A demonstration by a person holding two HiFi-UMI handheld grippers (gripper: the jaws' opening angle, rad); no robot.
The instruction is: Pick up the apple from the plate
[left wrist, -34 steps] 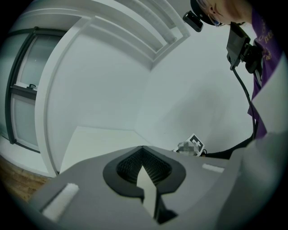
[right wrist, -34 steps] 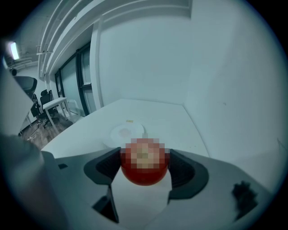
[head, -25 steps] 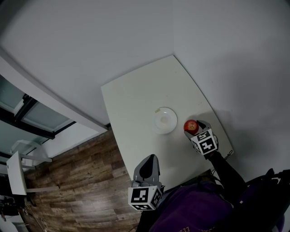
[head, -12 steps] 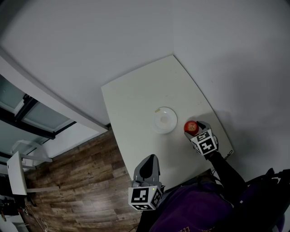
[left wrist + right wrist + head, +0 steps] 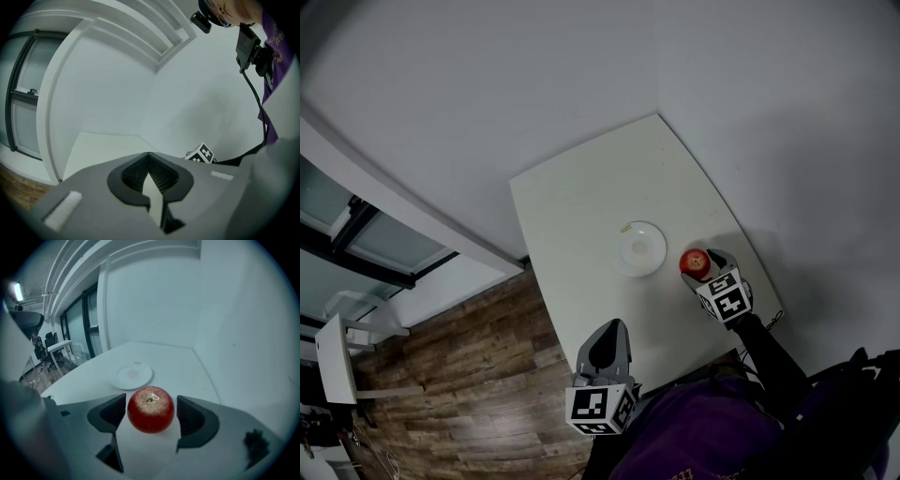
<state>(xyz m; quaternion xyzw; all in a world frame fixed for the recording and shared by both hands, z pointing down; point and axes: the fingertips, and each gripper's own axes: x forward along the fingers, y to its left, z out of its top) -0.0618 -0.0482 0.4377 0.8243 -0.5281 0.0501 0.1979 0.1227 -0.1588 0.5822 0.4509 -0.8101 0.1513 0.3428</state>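
A red apple (image 5: 694, 262) (image 5: 150, 409) rests on the white table (image 5: 581, 202), just right of the empty white plate (image 5: 640, 248) (image 5: 132, 376). My right gripper (image 5: 705, 262) (image 5: 151, 416) is open, its jaws on either side of the apple. A thin gap shows at the right pad, and the left pad is almost touching. My left gripper (image 5: 606, 344) (image 5: 149, 176) is shut with nothing in it. It is held off the table's near edge, above the wooden floor.
The table's right edge and the grey wall (image 5: 787, 159) are close to the apple. A small yellowish scrap (image 5: 625, 227) lies at the plate's far rim. Office chairs and desks (image 5: 51, 352) stand far off at the left.
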